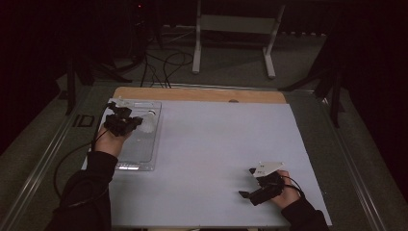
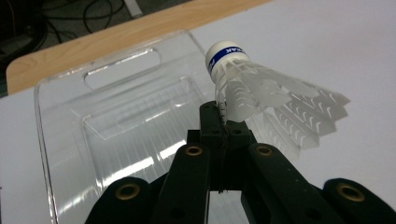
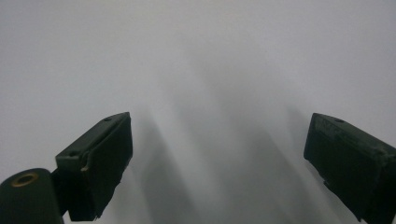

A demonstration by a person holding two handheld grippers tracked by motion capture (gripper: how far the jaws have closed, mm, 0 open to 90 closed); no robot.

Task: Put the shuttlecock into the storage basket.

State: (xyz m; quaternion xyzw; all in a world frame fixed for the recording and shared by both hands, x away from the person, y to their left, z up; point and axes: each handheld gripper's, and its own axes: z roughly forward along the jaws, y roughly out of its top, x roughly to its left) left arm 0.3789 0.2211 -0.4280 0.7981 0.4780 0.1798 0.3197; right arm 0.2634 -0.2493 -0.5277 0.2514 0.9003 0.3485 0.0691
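Observation:
A white plastic shuttlecock (image 2: 261,93) with a blue-banded cork hangs over the clear plastic tray (image 2: 116,130). My left gripper (image 2: 223,122) is shut on the edge of its skirt. From above, that left gripper (image 1: 126,122) is over the tray (image 1: 144,154) at the table's left, with the shuttlecock (image 1: 148,120) sticking out to its right. My right gripper (image 1: 250,185) rests low at the front right of the white table (image 1: 216,144). Its jaws stand wide apart over bare white surface, and nothing lies between the fingertips (image 3: 105,158).
A wooden strip (image 1: 199,95) runs along the table's far edge. Beyond it are cables (image 1: 163,67) on the floor and a white stand (image 1: 235,33). Dark tripod legs (image 1: 332,86) stand at both sides.

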